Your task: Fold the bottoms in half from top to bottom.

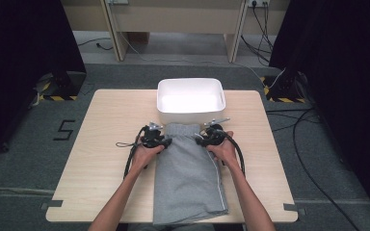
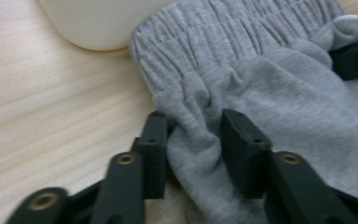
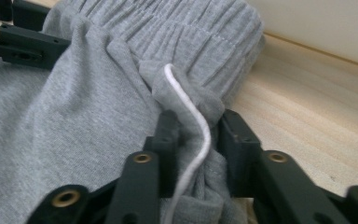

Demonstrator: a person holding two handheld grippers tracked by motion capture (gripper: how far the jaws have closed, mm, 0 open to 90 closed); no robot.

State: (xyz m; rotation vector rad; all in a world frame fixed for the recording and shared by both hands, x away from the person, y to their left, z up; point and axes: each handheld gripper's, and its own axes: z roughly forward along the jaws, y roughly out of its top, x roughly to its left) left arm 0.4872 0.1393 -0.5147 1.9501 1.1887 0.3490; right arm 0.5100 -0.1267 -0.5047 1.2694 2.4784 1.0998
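Grey shorts (image 1: 189, 175) flat on table (image 1: 101, 144), L claw (image 1: 166, 141) & R claw (image 1: 198, 138) at waistband, white bin (image 1: 191, 86) behind.

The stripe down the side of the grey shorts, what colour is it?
White: a thin white stripe runs down the side seam of the grey shorts, clearest in the right gripper view.

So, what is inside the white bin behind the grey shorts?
The white bin looks empty: the high view shows a bare white floor. The near wall hides the strip below it. The grey shorts lie in front, outside it.
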